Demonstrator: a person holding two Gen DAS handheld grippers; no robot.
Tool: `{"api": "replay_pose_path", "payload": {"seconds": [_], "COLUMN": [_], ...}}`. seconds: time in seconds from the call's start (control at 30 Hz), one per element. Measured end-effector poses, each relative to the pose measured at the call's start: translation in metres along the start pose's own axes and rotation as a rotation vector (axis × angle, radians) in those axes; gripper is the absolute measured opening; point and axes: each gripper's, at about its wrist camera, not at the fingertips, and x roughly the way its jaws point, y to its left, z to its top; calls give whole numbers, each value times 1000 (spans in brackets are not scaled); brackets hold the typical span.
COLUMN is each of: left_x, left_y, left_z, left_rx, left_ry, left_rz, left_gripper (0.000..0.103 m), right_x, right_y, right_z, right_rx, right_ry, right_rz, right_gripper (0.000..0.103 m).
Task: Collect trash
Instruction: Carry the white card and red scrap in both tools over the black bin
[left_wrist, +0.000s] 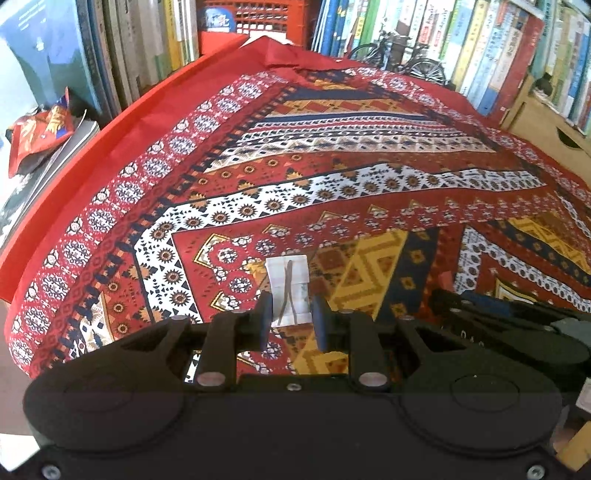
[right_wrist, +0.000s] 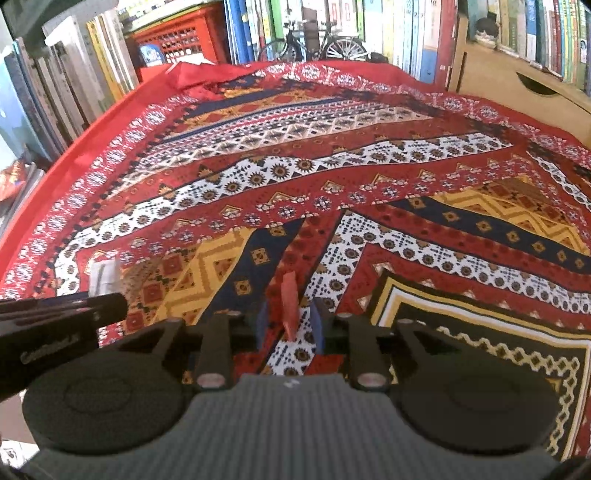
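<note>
A creased white paper scrap (left_wrist: 288, 288) rests on the patterned red tablecloth (left_wrist: 332, 166). My left gripper (left_wrist: 291, 319) has its pads against both side edges of the scrap and looks shut on it. From the right wrist view the same scrap (right_wrist: 105, 273) shows just past the left gripper's black body (right_wrist: 55, 325). A narrow red scrap (right_wrist: 290, 306) stands between the fingers of my right gripper (right_wrist: 290, 326), with cloth showing on either side of it, so the jaws are narrowed but open. A crumpled red snack wrapper (left_wrist: 37, 136) lies on magazines beyond the left table edge.
Rows of upright books (left_wrist: 480, 55) line the back and both sides. A red plastic crate (left_wrist: 255, 22) and a small model bicycle (left_wrist: 399, 55) stand at the far edge. A wooden box (right_wrist: 517, 85) sits at the right. The right gripper's body (left_wrist: 498, 317) is close on the left gripper's right.
</note>
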Motion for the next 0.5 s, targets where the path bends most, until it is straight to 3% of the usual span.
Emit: {"api": "replay_pose_path", "payload": {"seconds": [0.1, 0.13, 0.2, 0.23, 0.5], "left_x": [5, 6, 8, 8, 1], "left_y": [0, -1, -3, -4, -9], "left_z": [-1, -1, -1, -1, -8], "left_rx": [-9, -10, -11, -11, 3], "left_ry": [12, 15, 19, 21, 15], "left_rz": [2, 2, 1, 0, -18], "left_gripper": [22, 22, 22, 22, 22], "right_x": [4, 5, 5, 5, -6], "right_y": [3, 4, 7, 8, 7], "right_z": [2, 2, 4, 4, -1], "right_rx": [-23, -37, -60, -66, -56], "right_ry": [-3, 0, -1, 3, -2], "right_rz": [5, 8, 23, 32, 62], "right_gripper": [47, 43, 17, 13, 13]}}
